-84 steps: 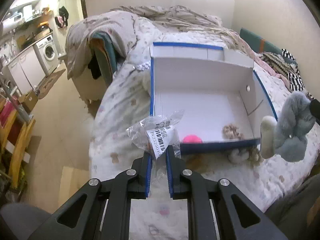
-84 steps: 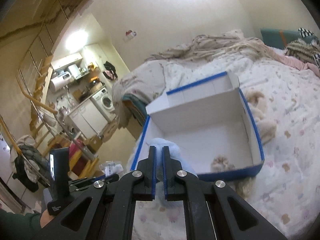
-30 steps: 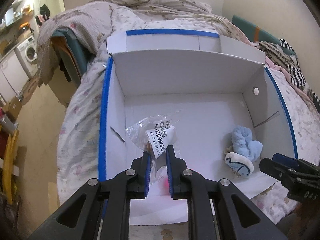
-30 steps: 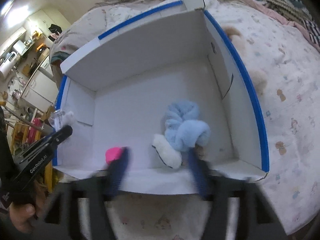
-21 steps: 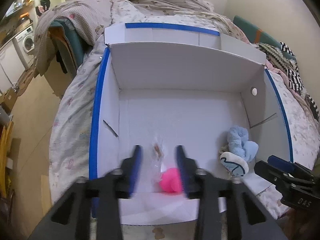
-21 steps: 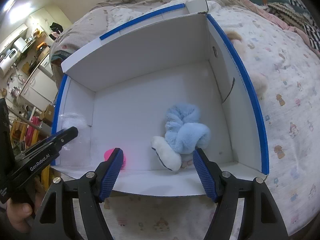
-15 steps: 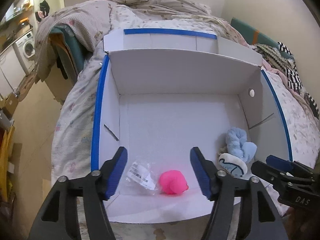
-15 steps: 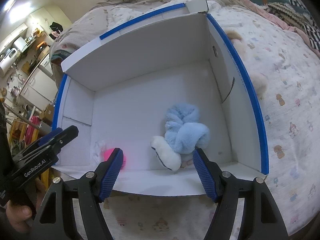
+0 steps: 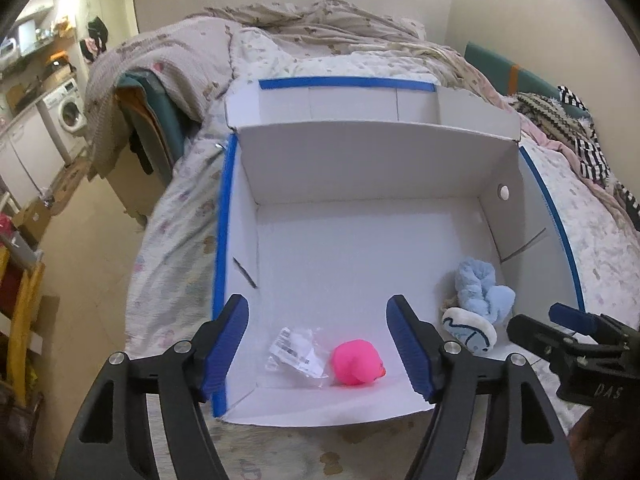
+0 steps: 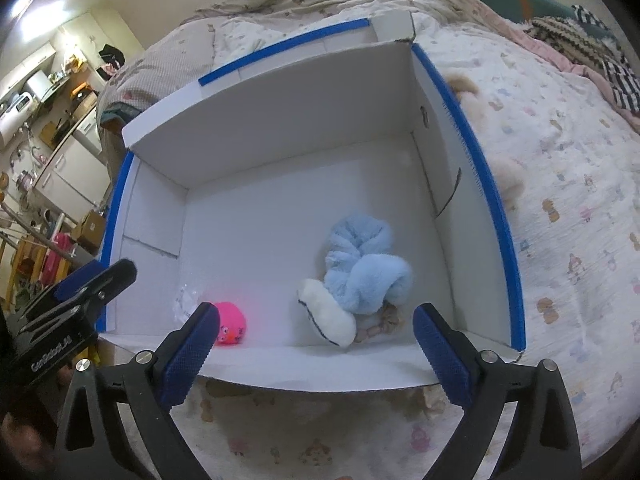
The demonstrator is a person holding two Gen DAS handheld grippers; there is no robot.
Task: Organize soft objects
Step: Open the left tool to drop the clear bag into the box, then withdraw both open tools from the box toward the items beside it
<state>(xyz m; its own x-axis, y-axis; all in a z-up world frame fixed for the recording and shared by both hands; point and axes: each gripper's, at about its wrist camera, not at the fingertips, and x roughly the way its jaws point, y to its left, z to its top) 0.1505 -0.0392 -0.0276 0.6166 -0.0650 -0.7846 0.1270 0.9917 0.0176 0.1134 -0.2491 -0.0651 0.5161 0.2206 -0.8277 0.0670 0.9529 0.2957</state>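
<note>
A white cardboard box with blue-taped rims lies open on the bed. Inside it lie a clear plastic packet with a barcode label, a pink ball toy, and a light blue plush with a white foot. My left gripper is open and empty above the box's near left corner. My right gripper is open and empty above the near edge. A small beige plush peeks from under the blue one.
The bed has a patterned quilt and a heaped blanket behind the box. Beige plush toys lie on the quilt right of the box. The floor, a washing machine and shelves lie to the left.
Both grippers came over the box and opened. The left let go of the plastic packet, the right let go of the blue plush; both now lie inside the box.
</note>
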